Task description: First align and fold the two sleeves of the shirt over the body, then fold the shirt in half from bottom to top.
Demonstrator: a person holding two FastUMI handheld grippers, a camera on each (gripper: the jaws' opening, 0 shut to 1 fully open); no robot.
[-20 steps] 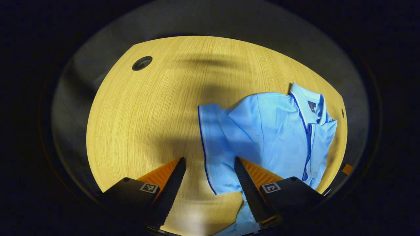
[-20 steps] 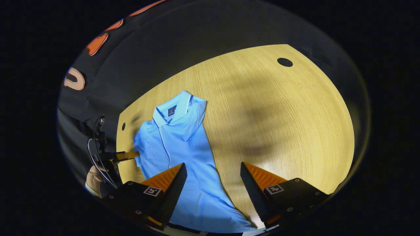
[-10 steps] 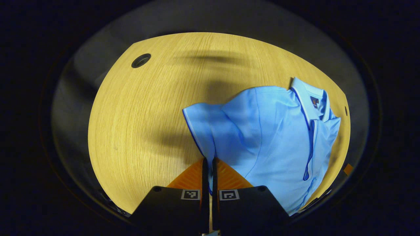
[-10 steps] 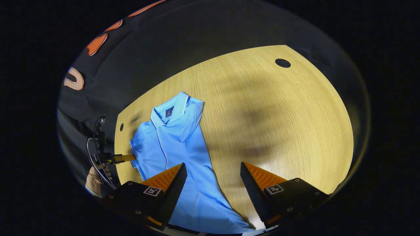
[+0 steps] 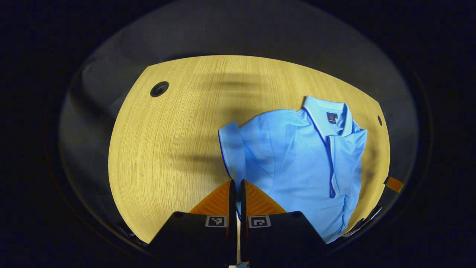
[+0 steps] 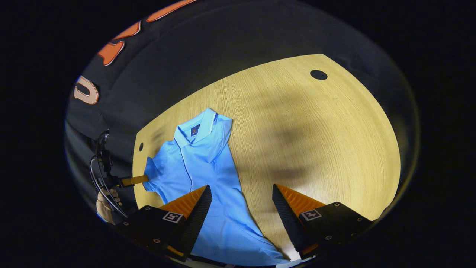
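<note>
A light blue polo shirt (image 5: 305,163) with dark blue trim lies on the wooden table (image 5: 174,141), collar toward the far edge. My left gripper (image 5: 236,183) is shut on the hem of the shirt's near sleeve (image 5: 231,149), which is lifted off the table. In the right gripper view the same shirt (image 6: 202,163) lies left of centre, its right sleeve folded over the body. My right gripper (image 6: 241,193) is open above the shirt's lower body, nothing between its fingers. The left gripper (image 6: 143,179) shows there at the shirt's left edge, with a hand (image 6: 106,203) behind it.
The table has a round cable hole (image 5: 159,89) at its far left and a small hole (image 5: 379,120) near the collar. Bare wood (image 6: 316,141) stretches right of the shirt. Black cloth walls surround the table.
My left gripper went from open over the sleeve to shut on its hem, then raised the sleeve and pulled it inward. The right gripper stayed open, nearly still.
</note>
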